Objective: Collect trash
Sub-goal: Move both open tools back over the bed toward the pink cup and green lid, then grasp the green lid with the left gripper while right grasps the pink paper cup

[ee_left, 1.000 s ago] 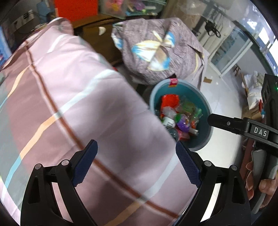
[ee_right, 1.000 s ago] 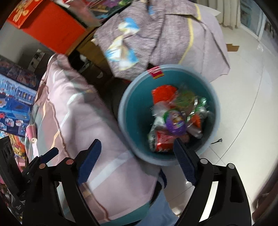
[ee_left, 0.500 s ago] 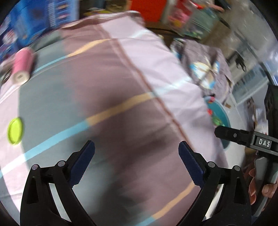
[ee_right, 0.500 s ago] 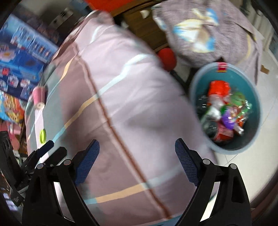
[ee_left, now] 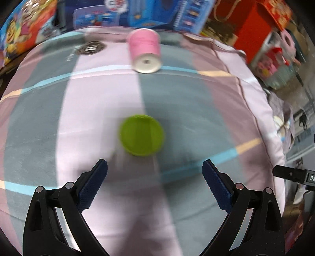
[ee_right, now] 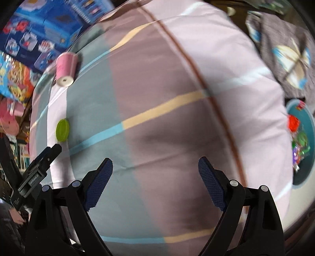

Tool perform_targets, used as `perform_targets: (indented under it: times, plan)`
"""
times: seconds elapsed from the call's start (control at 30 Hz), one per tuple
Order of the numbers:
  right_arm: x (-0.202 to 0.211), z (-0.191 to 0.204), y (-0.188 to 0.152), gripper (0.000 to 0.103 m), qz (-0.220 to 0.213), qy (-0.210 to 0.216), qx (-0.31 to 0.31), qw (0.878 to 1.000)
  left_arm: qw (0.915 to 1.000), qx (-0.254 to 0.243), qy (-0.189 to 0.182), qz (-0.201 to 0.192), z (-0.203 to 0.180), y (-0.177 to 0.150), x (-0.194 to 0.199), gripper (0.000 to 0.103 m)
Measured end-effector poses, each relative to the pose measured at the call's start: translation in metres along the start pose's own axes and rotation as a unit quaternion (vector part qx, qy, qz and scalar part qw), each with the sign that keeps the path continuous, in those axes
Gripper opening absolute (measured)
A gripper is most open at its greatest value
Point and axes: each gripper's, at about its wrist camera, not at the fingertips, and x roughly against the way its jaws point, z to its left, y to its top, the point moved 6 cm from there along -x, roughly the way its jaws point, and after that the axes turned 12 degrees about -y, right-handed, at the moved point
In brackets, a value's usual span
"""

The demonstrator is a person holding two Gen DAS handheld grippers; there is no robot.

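Observation:
A round lime-green lid (ee_left: 141, 135) lies flat on the striped bedcover (ee_left: 98, 110), just ahead of my left gripper (ee_left: 154, 167), which is open and empty above the cloth. Behind the lid a pink cup (ee_left: 144, 52) lies on its side. In the right wrist view the lid (ee_right: 62, 130) and the pink cup (ee_right: 65, 69) sit at the far left, and the left gripper's tip (ee_right: 50, 153) shows close below the lid. My right gripper (ee_right: 155, 167) is open and empty over the middle of the bedcover (ee_right: 167, 118). A teal bin (ee_right: 308, 169) holding wrappers stands at the right edge.
Colourful toy boxes (ee_left: 157, 13) and a red box (ee_left: 256, 29) line the far side of the bed. A grey patterned bundle (ee_right: 285, 49) lies beyond the bed's right side, above the bin. The right gripper's finger (ee_left: 291, 174) shows at the right in the left wrist view.
Both grippers have swung left, away from the bin and across the bed. The green lid, at the far left edge half a second ago, now lies straight ahead of the left gripper.

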Motion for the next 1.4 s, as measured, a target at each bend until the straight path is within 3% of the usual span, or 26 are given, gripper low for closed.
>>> perform_targets:
  times: [0.37,0.47,0.5,0.6,1.07,1.4]
  plan:
    - [-0.023,0.054,0.028,0.085,0.018,0.001,0.030,0.999,0.9985,-0.054,0.011,0.006,0.010,0.011,-0.024,0.094]
    - [-0.028,0.064,0.039,0.085,0.018,-0.002,0.036,0.999,0.9967,-0.074,0.033,-0.005,0.010,0.014,-0.028,0.072]
    - [-0.029,0.069,0.044,0.085,0.019,-0.003,0.039,0.999,0.9958,-0.082,0.041,-0.011,0.011,0.016,-0.027,0.056]
    - [-0.033,0.086,0.059,0.085,0.021,-0.001,0.050,0.999,0.9973,-0.067,0.025,-0.019,0.019,0.024,-0.026,0.056]
    - [-0.034,0.206,0.148,0.085,0.003,0.037,0.111,0.993,0.9982,0.001,0.022,-0.056,0.085,0.096,-0.003,0.056]
    - [-0.074,0.253,0.198,0.085,0.004,0.060,0.129,0.990,0.9981,0.022,0.034,-0.046,0.107,0.101,-0.008,0.056]
